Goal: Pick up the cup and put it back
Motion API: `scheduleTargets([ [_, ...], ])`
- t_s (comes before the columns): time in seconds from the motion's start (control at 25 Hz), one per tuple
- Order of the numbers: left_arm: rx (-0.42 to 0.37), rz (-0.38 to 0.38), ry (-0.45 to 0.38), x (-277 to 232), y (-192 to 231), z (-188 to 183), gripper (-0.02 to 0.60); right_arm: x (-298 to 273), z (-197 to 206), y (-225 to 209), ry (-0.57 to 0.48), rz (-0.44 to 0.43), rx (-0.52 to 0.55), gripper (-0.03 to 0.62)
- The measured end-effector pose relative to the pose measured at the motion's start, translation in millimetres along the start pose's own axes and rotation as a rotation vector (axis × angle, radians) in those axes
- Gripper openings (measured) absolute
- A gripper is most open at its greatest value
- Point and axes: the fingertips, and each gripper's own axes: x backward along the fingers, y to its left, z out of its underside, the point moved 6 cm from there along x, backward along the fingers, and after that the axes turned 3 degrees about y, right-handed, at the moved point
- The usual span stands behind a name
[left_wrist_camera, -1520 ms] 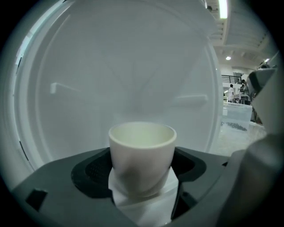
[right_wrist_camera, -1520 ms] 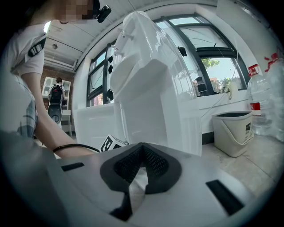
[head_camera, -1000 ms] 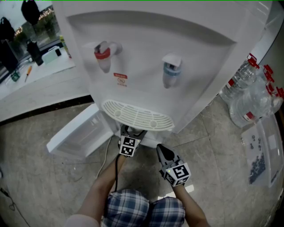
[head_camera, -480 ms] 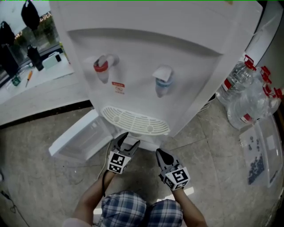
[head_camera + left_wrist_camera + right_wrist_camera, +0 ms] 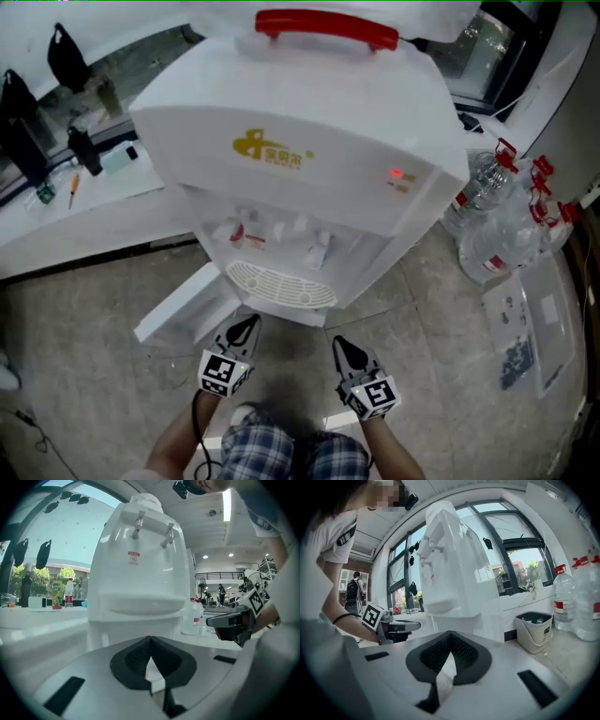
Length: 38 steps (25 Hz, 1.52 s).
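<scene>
No cup shows in any view. A white water dispenser (image 5: 300, 141) with a red top handle stands ahead, its two taps above a slotted drip tray (image 5: 281, 284). My left gripper (image 5: 249, 322) hangs low just before the tray, shut with nothing between its fingers; in the left gripper view the tips meet (image 5: 150, 639) in front of the dispenser (image 5: 140, 573). My right gripper (image 5: 339, 343) is beside it on the right, also shut and empty, tips together (image 5: 450, 635). Each gripper shows in the other's view: the right gripper (image 5: 229, 620), the left gripper (image 5: 401, 626).
Large water bottles (image 5: 497, 216) with red caps stand right of the dispenser, with a clear tray of small parts (image 5: 525, 337) on the floor. A white open panel (image 5: 183, 305) lies at the dispenser's lower left. A small bin (image 5: 536, 630) sits by the wall.
My left gripper drew back from under the drip tray and went from open to shut. The head view rose, so the dispenser's top now shows.
</scene>
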Motion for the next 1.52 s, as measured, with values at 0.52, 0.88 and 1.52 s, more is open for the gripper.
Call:
scheduleTargets([
  [0.52, -0.005, -0.012, -0.011, 133, -30, -324, 0.025, 129, -304, 37, 0.007, 0.195, -0.054, 0.015],
  [0.88, -0.044, -0.046, -0.035, 211, -52, -540, 0.025, 202, -529, 60, -0.111, 0.199, -0.044, 0.015],
  [1.52, -0.039, -0.038, -0.203, 244, -73, -662, 0.025, 268, -650, 94, -0.266, 0.26, 0.04, 0.015],
])
